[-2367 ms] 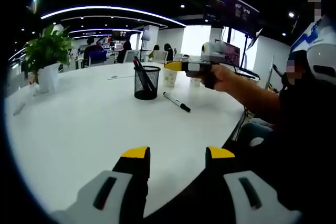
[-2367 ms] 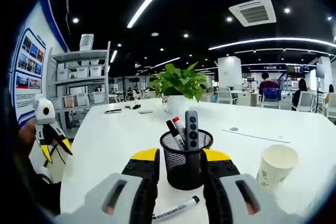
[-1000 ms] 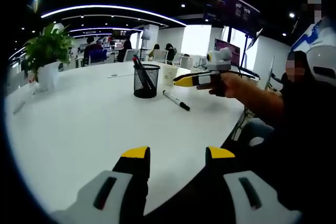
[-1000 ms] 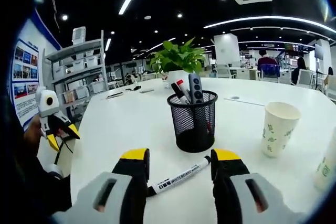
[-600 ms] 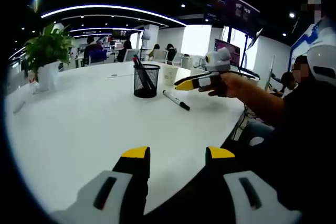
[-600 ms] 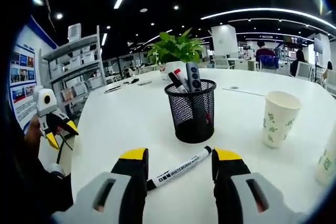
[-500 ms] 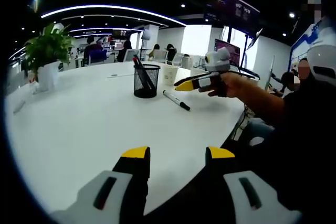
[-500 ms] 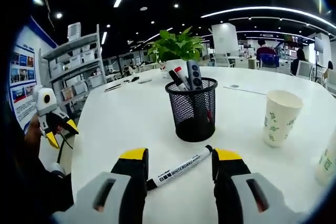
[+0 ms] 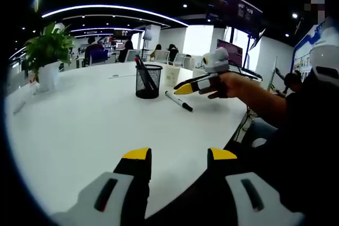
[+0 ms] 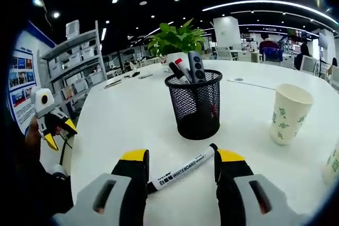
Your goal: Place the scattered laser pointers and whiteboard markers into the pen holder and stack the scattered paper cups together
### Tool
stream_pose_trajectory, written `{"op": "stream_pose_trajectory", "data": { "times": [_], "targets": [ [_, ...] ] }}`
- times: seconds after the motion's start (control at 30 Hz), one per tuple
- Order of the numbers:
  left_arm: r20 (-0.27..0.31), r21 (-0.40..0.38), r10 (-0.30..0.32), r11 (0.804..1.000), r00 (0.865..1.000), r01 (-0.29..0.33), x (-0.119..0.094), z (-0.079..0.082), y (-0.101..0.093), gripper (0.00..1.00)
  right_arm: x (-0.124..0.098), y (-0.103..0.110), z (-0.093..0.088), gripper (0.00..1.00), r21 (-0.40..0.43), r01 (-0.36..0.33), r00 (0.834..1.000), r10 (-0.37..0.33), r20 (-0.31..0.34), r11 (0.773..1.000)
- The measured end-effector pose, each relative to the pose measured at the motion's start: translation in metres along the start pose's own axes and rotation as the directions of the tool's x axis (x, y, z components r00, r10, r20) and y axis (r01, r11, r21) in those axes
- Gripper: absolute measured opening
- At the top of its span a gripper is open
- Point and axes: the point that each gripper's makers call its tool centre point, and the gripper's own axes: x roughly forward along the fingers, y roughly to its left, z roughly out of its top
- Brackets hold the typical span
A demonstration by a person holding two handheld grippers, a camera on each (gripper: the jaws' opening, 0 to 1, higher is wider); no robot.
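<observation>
A white whiteboard marker [image 10: 183, 169] with a black cap lies on the white table [image 10: 122, 125], between the spread jaws of my open right gripper [image 10: 177, 156]. Just beyond it stands the black mesh pen holder [image 10: 194, 107], with markers and a grey laser pointer [image 10: 196, 67] sticking out. To the right stands a paper cup [image 10: 287, 112]. In the left gripper view the right gripper [image 9: 183, 88] hovers over the marker [image 9: 179, 101] beside the pen holder [image 9: 148, 82]. My left gripper [image 9: 172, 154] is open and holds nothing, near the table's edge.
A potted plant [image 10: 177, 38] stands behind the holder, and a second cup [image 10: 333, 165] shows at the right edge. The left gripper [image 10: 53, 125] is far to the left, off the table. A person's arm [image 9: 265, 104] reaches over the table. Another cup [image 9: 171, 76] stands past the holder.
My right gripper has come down and forward from above the holder to the marker, which now lies between its jaws. The left gripper has stayed still.
</observation>
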Motion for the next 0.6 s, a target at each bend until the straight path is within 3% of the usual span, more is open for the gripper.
{"op": "stream_pose_trajectory", "data": {
  "times": [0.6],
  "targets": [
    [-0.001, -0.011, 0.003, 1.0, 1.0, -0.003, 0.0, -0.004, 0.001, 0.44, 0.016, -0.005, -0.012, 0.51, -0.005, 0.014, 0.999, -0.014, -0.043, 1.0]
  ]
}}
